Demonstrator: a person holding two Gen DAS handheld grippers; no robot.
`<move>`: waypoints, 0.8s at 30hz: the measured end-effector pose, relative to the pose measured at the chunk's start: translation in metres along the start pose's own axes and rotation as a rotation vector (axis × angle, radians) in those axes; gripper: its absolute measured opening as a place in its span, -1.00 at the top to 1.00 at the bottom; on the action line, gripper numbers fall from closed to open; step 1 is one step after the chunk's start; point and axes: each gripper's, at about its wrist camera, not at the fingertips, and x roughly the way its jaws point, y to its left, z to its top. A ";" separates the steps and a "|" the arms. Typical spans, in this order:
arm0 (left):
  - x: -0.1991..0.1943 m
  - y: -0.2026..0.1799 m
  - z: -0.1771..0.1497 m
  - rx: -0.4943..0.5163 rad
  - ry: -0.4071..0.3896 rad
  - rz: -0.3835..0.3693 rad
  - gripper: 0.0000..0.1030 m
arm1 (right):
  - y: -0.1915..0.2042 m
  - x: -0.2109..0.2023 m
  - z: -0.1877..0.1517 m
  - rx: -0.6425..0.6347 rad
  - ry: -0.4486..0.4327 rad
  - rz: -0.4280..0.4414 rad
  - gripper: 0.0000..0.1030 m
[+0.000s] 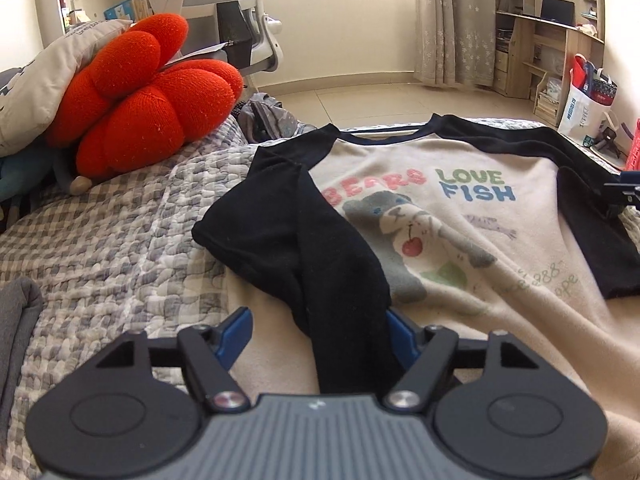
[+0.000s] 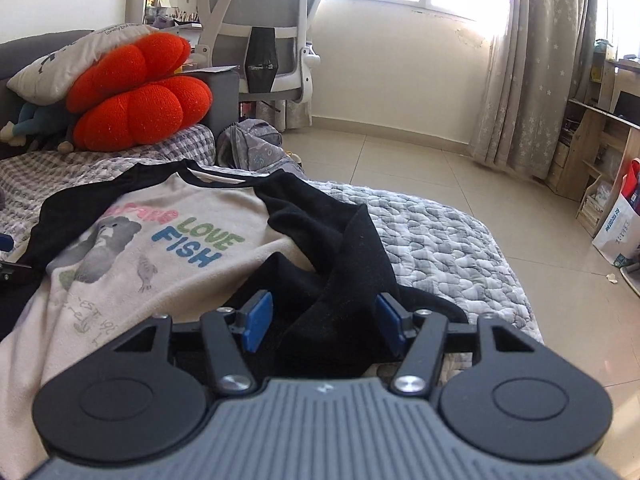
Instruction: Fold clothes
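A cream shirt (image 1: 460, 240) with black sleeves and a "BEARS LOVE FISH" print lies face up on the checked quilt (image 1: 120, 240). One black sleeve (image 1: 288, 232) is folded in over the shirt's chest and runs down between the jaws of my left gripper (image 1: 316, 320). That gripper is open, with a clear gap at its left pad (image 1: 236, 336). In the right wrist view the other sleeve (image 2: 352, 248) is bunched in a raised fold on the shirt (image 2: 192, 280). My right gripper (image 2: 324, 304) stands open around it, pads apart from the fold.
A red knot cushion (image 1: 136, 104) and a grey pillow (image 1: 48, 72) sit at the bed's head. An office chair (image 2: 264, 32) and a grey bag (image 2: 256, 148) stand beyond the bed. A grey garment (image 1: 16, 320) lies at the left. The bed's edge (image 2: 480, 264) drops to tiled floor.
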 end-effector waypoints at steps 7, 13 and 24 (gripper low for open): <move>-0.026 0.005 0.005 0.037 -0.062 0.028 0.86 | 0.009 -0.024 -0.012 -0.021 -0.025 0.118 -0.19; -0.041 0.073 0.041 0.012 -0.125 0.203 0.88 | 0.039 -0.009 -0.029 -0.171 0.063 0.184 -0.13; 0.003 0.221 0.109 -0.243 -0.079 0.558 0.88 | -0.005 0.000 0.024 -0.086 -0.039 -0.051 0.97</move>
